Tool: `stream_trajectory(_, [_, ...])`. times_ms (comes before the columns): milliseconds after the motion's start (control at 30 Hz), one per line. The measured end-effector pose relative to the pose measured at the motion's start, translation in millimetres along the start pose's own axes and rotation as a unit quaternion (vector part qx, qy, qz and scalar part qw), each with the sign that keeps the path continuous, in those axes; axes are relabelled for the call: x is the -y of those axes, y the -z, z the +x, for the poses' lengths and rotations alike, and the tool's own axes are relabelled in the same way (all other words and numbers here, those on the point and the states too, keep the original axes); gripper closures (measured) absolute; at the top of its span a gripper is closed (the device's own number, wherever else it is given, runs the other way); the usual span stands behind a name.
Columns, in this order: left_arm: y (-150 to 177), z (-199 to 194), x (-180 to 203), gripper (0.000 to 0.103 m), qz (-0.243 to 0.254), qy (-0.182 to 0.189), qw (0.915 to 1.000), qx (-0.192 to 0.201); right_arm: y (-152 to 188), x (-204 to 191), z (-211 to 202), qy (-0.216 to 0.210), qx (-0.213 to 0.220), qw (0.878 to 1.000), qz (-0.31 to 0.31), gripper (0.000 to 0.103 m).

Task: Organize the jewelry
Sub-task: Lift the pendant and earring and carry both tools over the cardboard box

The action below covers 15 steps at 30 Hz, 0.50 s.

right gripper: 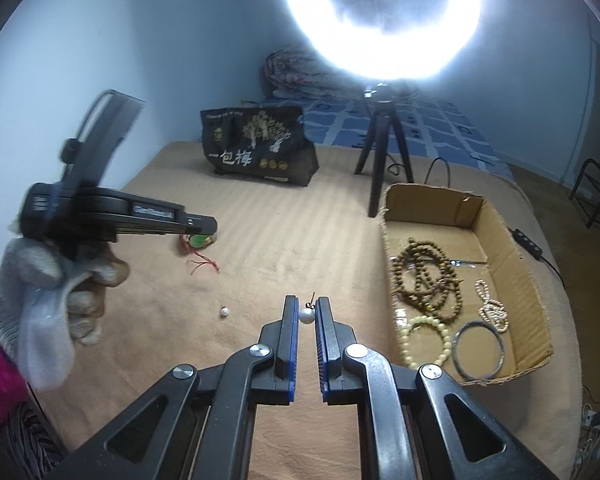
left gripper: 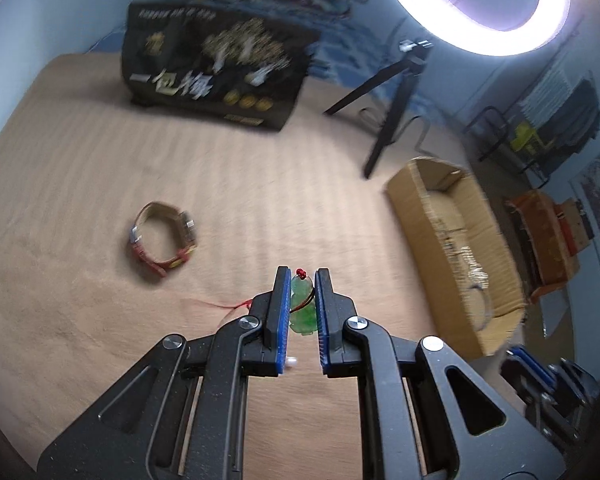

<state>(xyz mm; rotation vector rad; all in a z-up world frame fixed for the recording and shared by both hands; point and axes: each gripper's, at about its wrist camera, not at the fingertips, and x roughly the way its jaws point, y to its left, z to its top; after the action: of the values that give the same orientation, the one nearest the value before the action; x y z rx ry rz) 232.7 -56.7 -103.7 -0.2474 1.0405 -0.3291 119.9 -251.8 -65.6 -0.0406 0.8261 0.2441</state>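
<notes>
Clamping a green pendant between its blue pads, the left gripper holds it off the tan cloth, with the pendant's red cord trailing out to the left of the fingers. In the right wrist view a gloved hand carries that gripper, cord dangling beneath it. The right gripper is clenched on a pearl earring, pinched near the fingertips with its small hook poking up past them. A second pearl lies on the cloth to the left. Farther left in the left wrist view sits a red-strapped watch. Right of both grippers, a cardboard box holds bead strings and bangles. Beyond stand a tripod and a black bag.
</notes>
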Motion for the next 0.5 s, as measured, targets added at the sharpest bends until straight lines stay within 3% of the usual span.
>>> stream_trajectory(500, [-5, -27, 102, 0.093, 0.055, 0.091, 0.9939, 0.03, -19, 77, -19, 0.04, 0.029, 0.996, 0.069, 0.097])
